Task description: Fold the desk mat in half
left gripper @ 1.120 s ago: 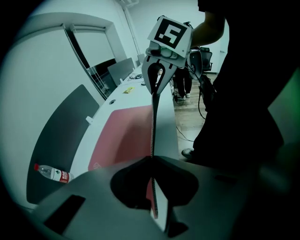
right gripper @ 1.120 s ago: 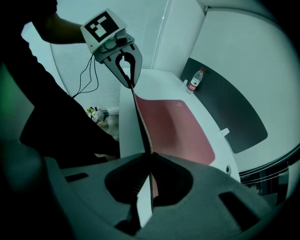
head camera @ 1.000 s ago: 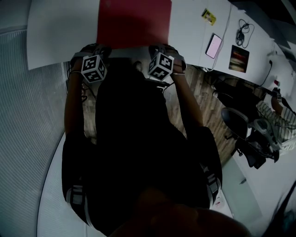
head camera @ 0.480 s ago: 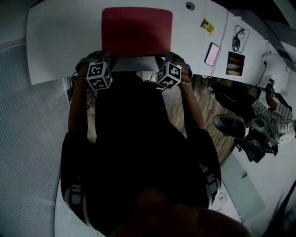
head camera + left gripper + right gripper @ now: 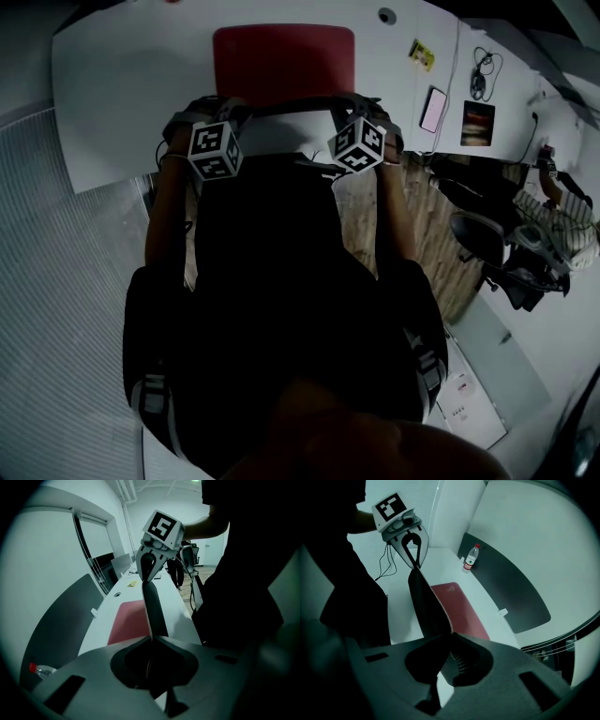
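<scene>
- Fingers of the left gripper [image 5: 151,638] are pressed together on the near edge of the desk mat [image 5: 127,623], pinching its dark, stitched rim right at the tips.
- Fingers of the right gripper [image 5: 450,633] are clamped the same way on that same near edge, further along it.
- Between the two pairs of fingers, the gripped edge runs as a dark strip raised off the white desk [image 5: 122,94]. Each gripper view shows the strip leading from its own tips up to the other gripper's tips.
- Ahead of the fingertips, the rest of the mat lies flat on the desk with its red face up. The head view shows it just beyond both marker cubes.
- Well beyond the left fingers, on the side away from the right gripper, a water bottle [image 5: 471,558] with a red cap stands upright on the desk. It is near one end of a dark curved panel [image 5: 511,592].
- Well apart to the right of the right fingers, a phone [image 5: 433,110] lies on the desk, with a small yellow packet [image 5: 423,53] a little farther off.
</scene>
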A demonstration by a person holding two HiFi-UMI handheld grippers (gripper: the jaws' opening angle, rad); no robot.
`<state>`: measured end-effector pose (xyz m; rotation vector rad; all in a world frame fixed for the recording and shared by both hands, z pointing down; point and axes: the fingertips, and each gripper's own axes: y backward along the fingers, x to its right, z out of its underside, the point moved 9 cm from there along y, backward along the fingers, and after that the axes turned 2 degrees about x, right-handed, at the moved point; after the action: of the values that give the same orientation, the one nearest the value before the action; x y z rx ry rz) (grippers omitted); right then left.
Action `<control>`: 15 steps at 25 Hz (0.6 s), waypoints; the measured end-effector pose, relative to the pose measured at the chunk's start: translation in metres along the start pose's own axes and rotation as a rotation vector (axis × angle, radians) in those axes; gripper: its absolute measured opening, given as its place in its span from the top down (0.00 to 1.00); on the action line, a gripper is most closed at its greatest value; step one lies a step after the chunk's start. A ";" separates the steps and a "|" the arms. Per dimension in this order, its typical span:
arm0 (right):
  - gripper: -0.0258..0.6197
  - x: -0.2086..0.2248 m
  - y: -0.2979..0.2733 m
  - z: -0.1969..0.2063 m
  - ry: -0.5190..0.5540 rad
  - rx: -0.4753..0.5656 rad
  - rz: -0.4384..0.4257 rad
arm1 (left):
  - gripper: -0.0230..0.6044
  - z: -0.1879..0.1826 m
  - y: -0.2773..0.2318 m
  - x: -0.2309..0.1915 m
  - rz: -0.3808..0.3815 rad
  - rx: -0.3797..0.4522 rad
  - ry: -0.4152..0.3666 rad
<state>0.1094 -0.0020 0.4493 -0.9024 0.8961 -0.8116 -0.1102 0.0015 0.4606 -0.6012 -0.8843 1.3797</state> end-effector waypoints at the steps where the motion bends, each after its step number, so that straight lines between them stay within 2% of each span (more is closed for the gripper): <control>1: 0.94 0.003 0.000 -0.002 -0.002 0.002 0.011 | 0.94 0.000 0.001 -0.003 -0.001 0.003 -0.006; 9: 0.94 0.026 -0.004 -0.012 -0.007 0.007 0.039 | 0.94 0.000 0.004 -0.029 -0.028 0.022 -0.018; 15: 0.94 0.049 -0.014 -0.014 0.007 0.028 0.023 | 0.94 -0.001 -0.001 -0.053 -0.052 -0.007 0.000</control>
<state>0.1136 -0.0537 0.4427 -0.8635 0.8980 -0.8061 -0.1070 -0.0504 0.4507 -0.5791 -0.8994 1.3301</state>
